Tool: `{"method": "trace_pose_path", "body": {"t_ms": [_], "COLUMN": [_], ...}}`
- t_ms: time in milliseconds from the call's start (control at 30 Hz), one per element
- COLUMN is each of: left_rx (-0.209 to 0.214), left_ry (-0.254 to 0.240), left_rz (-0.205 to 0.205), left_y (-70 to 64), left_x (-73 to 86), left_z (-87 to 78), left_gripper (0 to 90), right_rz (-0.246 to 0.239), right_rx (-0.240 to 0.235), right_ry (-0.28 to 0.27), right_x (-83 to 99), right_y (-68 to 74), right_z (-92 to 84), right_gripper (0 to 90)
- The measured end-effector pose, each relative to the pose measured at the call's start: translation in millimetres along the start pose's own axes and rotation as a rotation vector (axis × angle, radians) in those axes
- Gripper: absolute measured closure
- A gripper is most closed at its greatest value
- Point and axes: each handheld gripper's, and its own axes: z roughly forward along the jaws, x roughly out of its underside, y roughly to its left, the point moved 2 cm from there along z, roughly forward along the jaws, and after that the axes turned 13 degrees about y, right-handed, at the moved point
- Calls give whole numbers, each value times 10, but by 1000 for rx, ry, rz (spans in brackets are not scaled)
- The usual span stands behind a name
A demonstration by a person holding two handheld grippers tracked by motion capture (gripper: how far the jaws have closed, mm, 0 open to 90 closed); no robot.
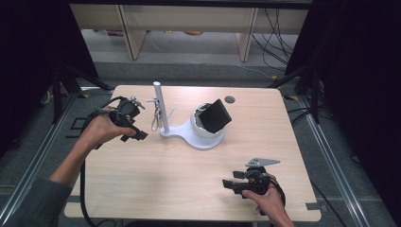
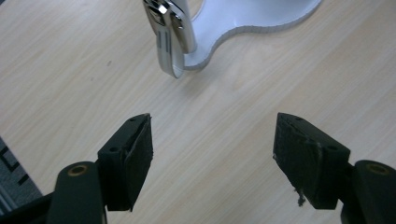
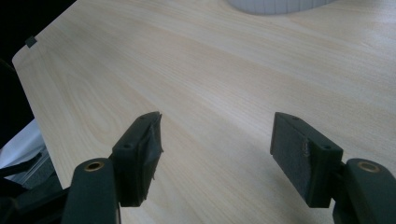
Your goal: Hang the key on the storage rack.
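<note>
A: From above, we are seeing the left hand-held gripper [image 1: 135, 134] hovering just beside the metal clip [image 1: 154, 119] that is hanging from the white stand [image 1: 163, 111] on the worktop [image 1: 189, 189].

B: And the right hand-held gripper [image 1: 228, 185] is lying near the front edge, well apart from the stand.

A: Along the left hand-held gripper [image 2: 212, 154], we are finding its jaws standing wide apart over bare wood, the clip [image 2: 169, 35] dangling just ahead.

B: Along the right hand-held gripper [image 3: 215, 154], we are finding jaws wide apart too, nothing between them.
</note>
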Motion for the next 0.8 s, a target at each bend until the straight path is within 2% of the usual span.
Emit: {"method": "trace_pose_path", "body": {"t_ms": [33,67,167,233,267,300,333,467,500,600,800], "left_rx": [0,9,22,32,41,41,56,74,69,88,98], "left_ry": [0,-16,-41,-57,-73,-73,-84,-94,-105,-118,-127], "left_rz": [0,-3,0,6,24,24,17,23,45,53,64], "left_y": [0,-68,-143,-204,-263,-263,-348,-466,-488,-614,-747], "left_x": [0,54,113,160,211,211,270,344,359,418,493], "left_z": [0,29,53,62,72,72,109,170,191,275,361], "left_gripper": [283,280,269,268,263,257,254,250,250,249,246], "right_rz": [0,3,0,9,13,13,-8,-5,-5,-9,-12], "right_rx": [0,-6,1,-21,-13,-13,11,11,11,16,16], "right_ry": [0,-2,-1,-14,-12,-12,-12,-12,-12,-12,-10], "right_x": [0,-3,-2,-3,-3,-3,-6,-8,-8,-4,-5], "right_y": [0,5,1,5,-1,-1,-34,-44,-44,-38,-41], "right_z": [0,1,-2,7,-1,-1,-11,-9,-9,-11,-11], "right_gripper": [345,345,346,345,345,345,345,345,345,345,345]}}
